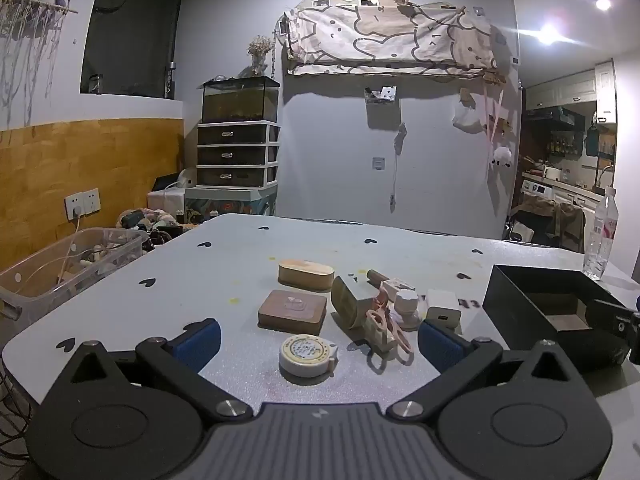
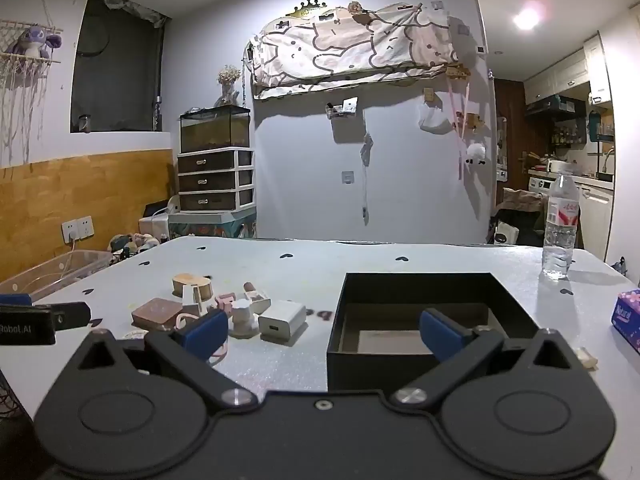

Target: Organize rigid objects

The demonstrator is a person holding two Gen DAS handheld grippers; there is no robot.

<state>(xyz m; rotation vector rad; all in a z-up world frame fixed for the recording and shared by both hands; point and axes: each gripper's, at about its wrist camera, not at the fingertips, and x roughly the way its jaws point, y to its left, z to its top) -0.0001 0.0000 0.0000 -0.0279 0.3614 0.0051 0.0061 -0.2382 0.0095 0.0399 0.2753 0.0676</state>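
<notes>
Left tongs [image 1: 318,338]: spread wide, nothing between the blue pads [image 1: 200,342], held low and level over the near edge of the bench [image 1: 120,304], aimed straight ahead at the clutter.

Round tape measure [image 1: 306,354] lies flat in the gap between the left fingers, face up, touching neither pad. Beyond it, a dark brown rectangular box [image 1: 292,310] lies flat, long axis running left-right. Farther back, an oval tan box [image 1: 306,274], long axis also left-right. Right of the brown box, a small olive case [image 1: 348,306] stands open and tilted. Pink scissors [image 1: 390,330] lean against it, handles toward the camera, long axis running near-to-far. A white knob-like piece [image 1: 407,306] stands upright just beside them; a white charger block [image 1: 442,306] sits next to that, port facing the camera.

Right tongs [image 2: 322,334]: likewise wide open and holding nothing, level, pointing forward. Their right pad [image 2: 440,334] shows in front of the open black box [image 2: 420,280], the left pad nearer the clutter. The black box sits right of the pile, apart from it, open side up.

A water bottle [image 2: 560,228] stands upright at the bench's far right. A blue tissue pack [image 2: 626,316] is at the right edge.
</notes>
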